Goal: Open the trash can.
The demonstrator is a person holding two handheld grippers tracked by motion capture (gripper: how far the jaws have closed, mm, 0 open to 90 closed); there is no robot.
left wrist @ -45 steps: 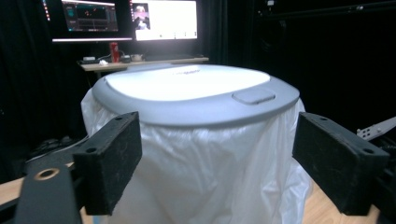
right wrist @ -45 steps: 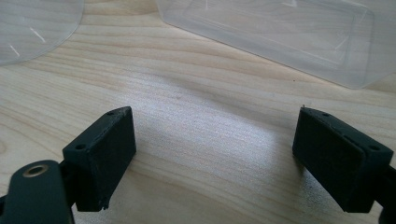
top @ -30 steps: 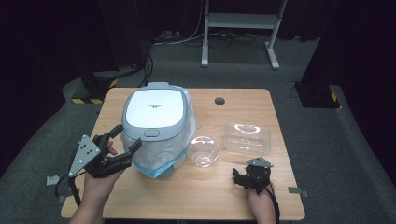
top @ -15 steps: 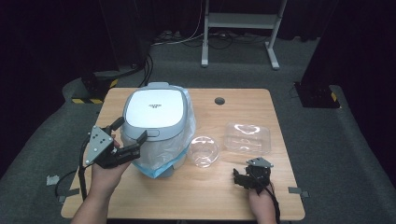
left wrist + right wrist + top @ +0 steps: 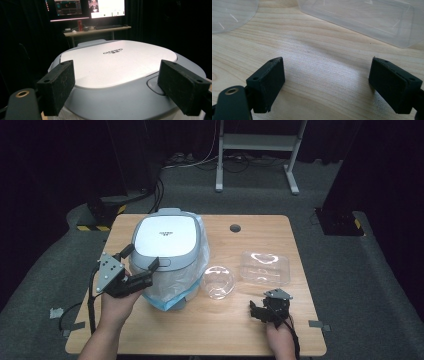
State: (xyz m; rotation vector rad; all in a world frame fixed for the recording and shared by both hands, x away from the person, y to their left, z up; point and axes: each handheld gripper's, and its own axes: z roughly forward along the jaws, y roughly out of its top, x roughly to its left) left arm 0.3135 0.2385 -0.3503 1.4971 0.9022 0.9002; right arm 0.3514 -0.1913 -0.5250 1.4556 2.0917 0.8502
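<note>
A rice cooker (image 5: 167, 237) with a white lid (image 5: 117, 60) and grey rim stands at the table's left, sitting in a clear plastic bag (image 5: 185, 280). My left gripper (image 5: 141, 257) hovers at the cooker's front left corner. Its jaws have just been opening and now stand open (image 5: 122, 87), one on each side of the lid's front edge, with the pads off it. My right gripper (image 5: 267, 302) rests low on the wood near the front right, open (image 5: 327, 85), with bare table between its pads.
A clear round bowl (image 5: 218, 281) sits right of the cooker, and a clear rectangular tray (image 5: 265, 266) beyond it; both lie just ahead of my right gripper. The wooden table (image 5: 210, 330) has a cable hole (image 5: 235, 228) at the back. A metal stand (image 5: 255, 150) is behind.
My left gripper has shifted right and up toward the cooker and turned to face its lid, with the jaws wider. The right gripper has stayed put.
</note>
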